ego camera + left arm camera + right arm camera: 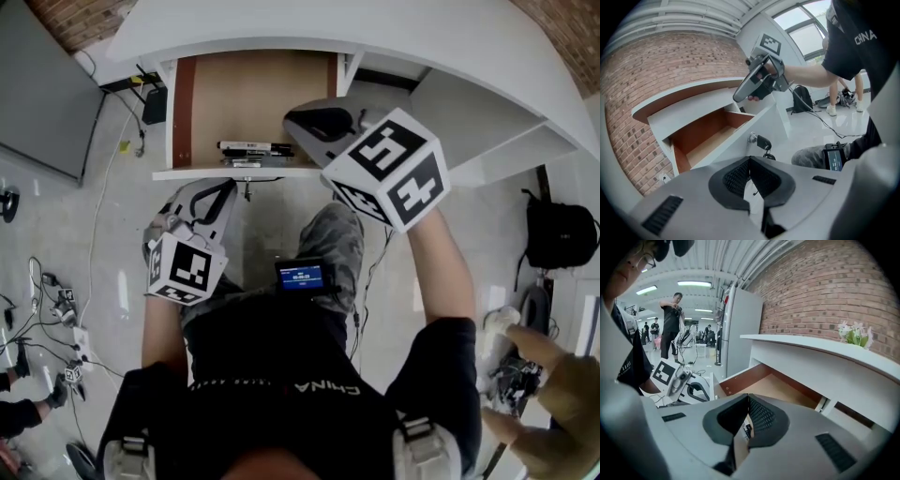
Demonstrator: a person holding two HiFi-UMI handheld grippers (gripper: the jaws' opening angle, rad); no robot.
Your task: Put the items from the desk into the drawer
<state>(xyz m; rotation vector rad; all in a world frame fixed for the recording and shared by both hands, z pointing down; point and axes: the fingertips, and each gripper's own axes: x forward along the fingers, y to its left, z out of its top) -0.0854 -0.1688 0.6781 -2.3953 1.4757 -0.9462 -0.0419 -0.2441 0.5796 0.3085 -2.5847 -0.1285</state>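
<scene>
The desk drawer (253,94) stands pulled out, its brown floor mostly bare. A few flat black and white items (255,152) lie along its front edge. My right gripper (305,120) hovers over the drawer's right front corner, jaws shut with nothing between them. In the right gripper view its jaws (746,401) point at the open drawer (773,385). My left gripper (211,199) hangs lower, just below the drawer front, also shut and empty. The left gripper view looks over its jaws (751,164) toward the drawer (708,140) and the right gripper (757,86).
A key (761,140) sticks out of the lock on the drawer front. The curved white desk top (375,37) overhangs the drawer, with flowers (855,333) on it. A black backpack (558,234) and another person (553,394) are at the right; cables (47,309) litter the floor at the left.
</scene>
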